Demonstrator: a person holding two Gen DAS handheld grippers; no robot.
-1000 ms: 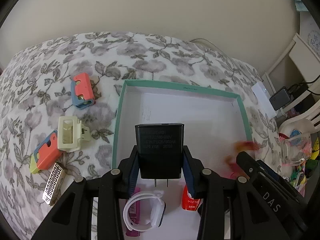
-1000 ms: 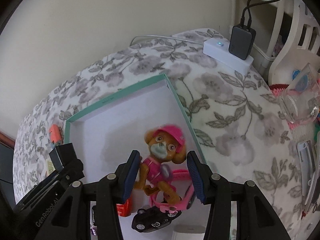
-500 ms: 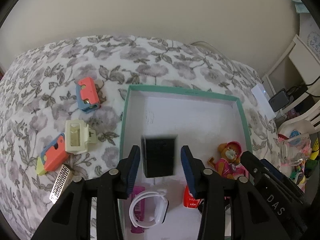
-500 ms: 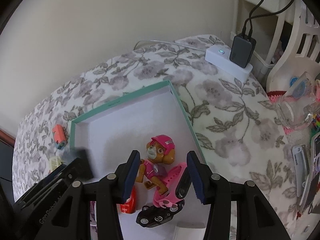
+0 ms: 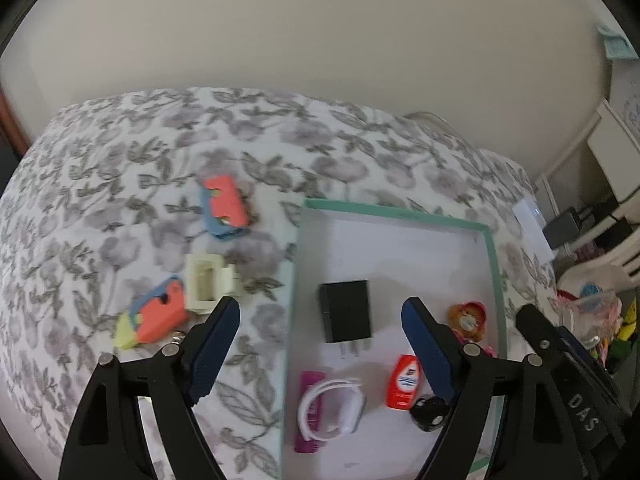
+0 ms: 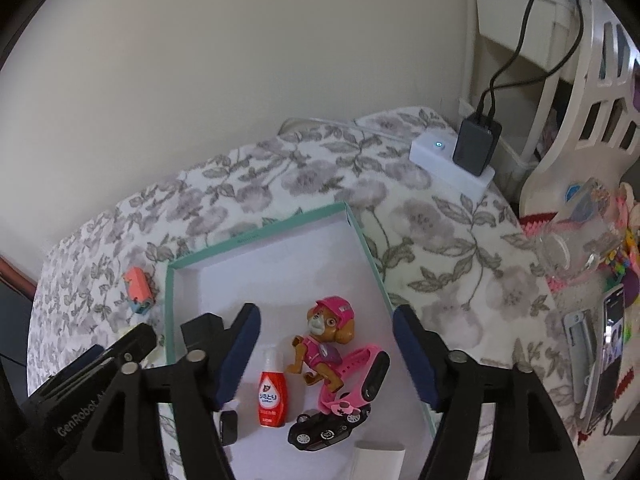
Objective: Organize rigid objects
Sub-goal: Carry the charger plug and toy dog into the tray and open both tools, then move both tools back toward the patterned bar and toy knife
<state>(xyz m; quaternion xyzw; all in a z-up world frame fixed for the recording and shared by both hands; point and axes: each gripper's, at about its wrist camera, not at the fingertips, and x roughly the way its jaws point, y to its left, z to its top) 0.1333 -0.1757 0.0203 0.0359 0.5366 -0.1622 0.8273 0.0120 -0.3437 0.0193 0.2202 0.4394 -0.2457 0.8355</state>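
Observation:
A teal-rimmed white box lies on the flowered bedspread. In it lie a black charger, a pup figure, a red bottle, a pink wristband, a black toy car, a white band and a purple item. My left gripper is open and empty above the box's left edge. My right gripper is open and empty above the pup figure. Left of the box lie two orange-and-blue items and a cream clip.
A white power strip with a black adapter sits at the bed's far right corner. A phone, a clear bag and colourful clutter lie to the right. A wall stands behind the bed.
My left gripper opened, let the black charger drop into the box, and rose. My right gripper opened wide, released the pup figure into the box, and pulled back.

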